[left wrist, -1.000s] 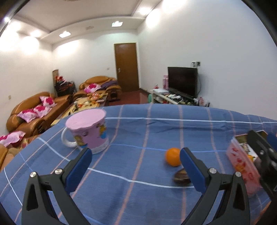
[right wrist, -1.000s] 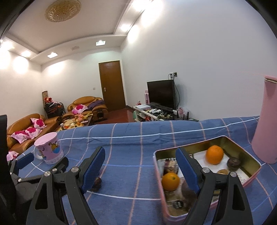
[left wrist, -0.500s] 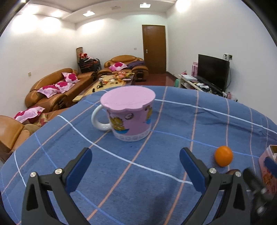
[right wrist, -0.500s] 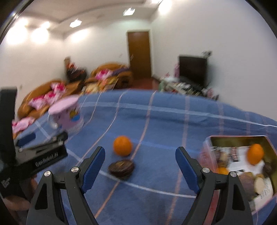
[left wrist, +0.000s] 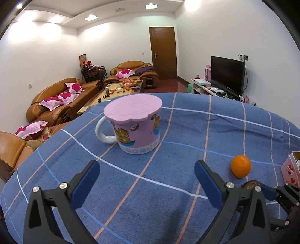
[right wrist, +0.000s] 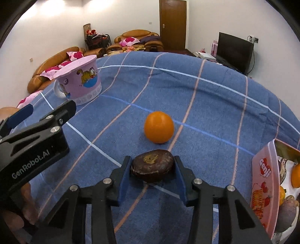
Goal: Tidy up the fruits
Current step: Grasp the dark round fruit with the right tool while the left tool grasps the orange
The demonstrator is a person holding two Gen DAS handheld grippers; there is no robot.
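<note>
Peeking past right gripper [right wrist: 152,169]: tin [right wrist: 262,187], cropped.

We see a blue tablecloth [right wrist: 206,105] checked with white and peach lines; on it an orange fruit [right wrist: 159,129], a dark brown fruit [right wrist: 152,165], a pink cartoon-cat mug [left wrist: 135,122]; a pink tin [right wrist: 262,187] at its edge.

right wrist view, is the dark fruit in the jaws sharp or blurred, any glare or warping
Right wrist view: dark brown fruit is sharp, faint sheen only; blue checked tablecloth lines bow from fisheye, corners black. Left wrist view: also sharp, ceiling lights blow out the walls.
</note>
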